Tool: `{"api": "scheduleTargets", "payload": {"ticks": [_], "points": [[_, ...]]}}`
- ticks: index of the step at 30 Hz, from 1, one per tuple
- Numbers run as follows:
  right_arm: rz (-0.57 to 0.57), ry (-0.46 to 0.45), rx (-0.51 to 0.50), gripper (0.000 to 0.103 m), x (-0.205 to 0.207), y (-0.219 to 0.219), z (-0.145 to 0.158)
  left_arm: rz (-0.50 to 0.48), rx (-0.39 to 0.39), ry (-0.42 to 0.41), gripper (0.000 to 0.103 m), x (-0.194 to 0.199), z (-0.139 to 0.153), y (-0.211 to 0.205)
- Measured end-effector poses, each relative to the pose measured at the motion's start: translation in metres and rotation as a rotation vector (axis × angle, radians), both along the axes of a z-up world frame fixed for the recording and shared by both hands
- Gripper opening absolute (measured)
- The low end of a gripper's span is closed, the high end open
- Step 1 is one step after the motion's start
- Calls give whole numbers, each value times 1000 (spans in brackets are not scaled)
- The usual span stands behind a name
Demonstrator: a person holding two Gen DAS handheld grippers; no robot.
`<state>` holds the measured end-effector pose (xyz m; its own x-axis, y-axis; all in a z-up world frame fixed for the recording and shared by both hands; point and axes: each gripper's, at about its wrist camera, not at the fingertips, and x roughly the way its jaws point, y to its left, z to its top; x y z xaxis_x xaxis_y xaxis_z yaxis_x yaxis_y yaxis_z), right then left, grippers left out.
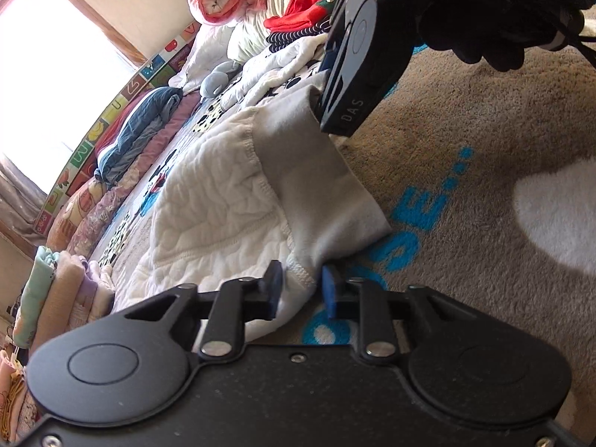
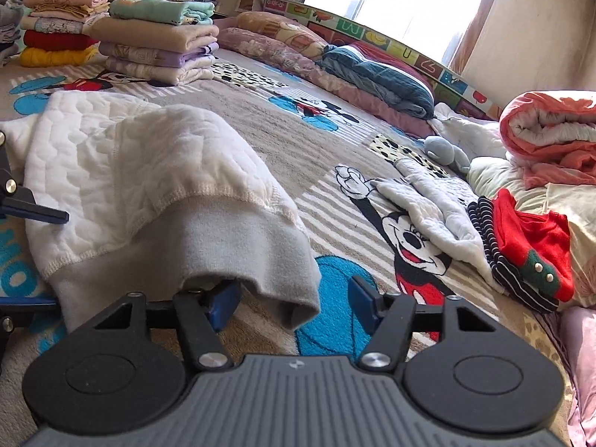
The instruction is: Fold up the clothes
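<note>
White quilted garment (image 2: 123,164) on rug (image 2: 298,149), grey hem (image 2: 208,257) toward both grippers. Left gripper (image 1: 303,290) fingers apart, straddling hem corner; right gripper (image 2: 294,300) fingers apart, one under hem fold.

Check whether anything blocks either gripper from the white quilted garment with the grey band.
Nothing visible does. The left gripper and the right gripper both stand open at the grey band of the white quilted garment, its cloth between the fingers.
</note>
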<state>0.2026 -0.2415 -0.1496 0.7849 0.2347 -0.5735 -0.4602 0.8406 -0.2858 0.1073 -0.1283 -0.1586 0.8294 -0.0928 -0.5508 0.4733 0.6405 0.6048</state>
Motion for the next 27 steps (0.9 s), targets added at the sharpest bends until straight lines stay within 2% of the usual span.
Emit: {"api": "scheduleTargets", "payload": {"ticks": [1,4,5,11,16,20,27], "points": [[1,20,20,32,4,0,1,15,-15,-1,8,0,2,1],[-25,38,105,28,8,-6,8,50,-85,0,7,0,15,7],[-37,47,158,24,7,-11,12,56,-107,-4,6,-1,20,9],[-84,52,472,12,-5,-37,49,74,-205,-40,6,-12,59,9],[-88,37,658,10,-14,-58,87,65,-308,-72,5,-20,102,7],[-92,13,734,9,-23,-73,112,47,-401,-93,4,-21,146,5],[-113,-41,828,9,-52,-103,142,-4,-577,-65,3,-10,229,-2]]}}
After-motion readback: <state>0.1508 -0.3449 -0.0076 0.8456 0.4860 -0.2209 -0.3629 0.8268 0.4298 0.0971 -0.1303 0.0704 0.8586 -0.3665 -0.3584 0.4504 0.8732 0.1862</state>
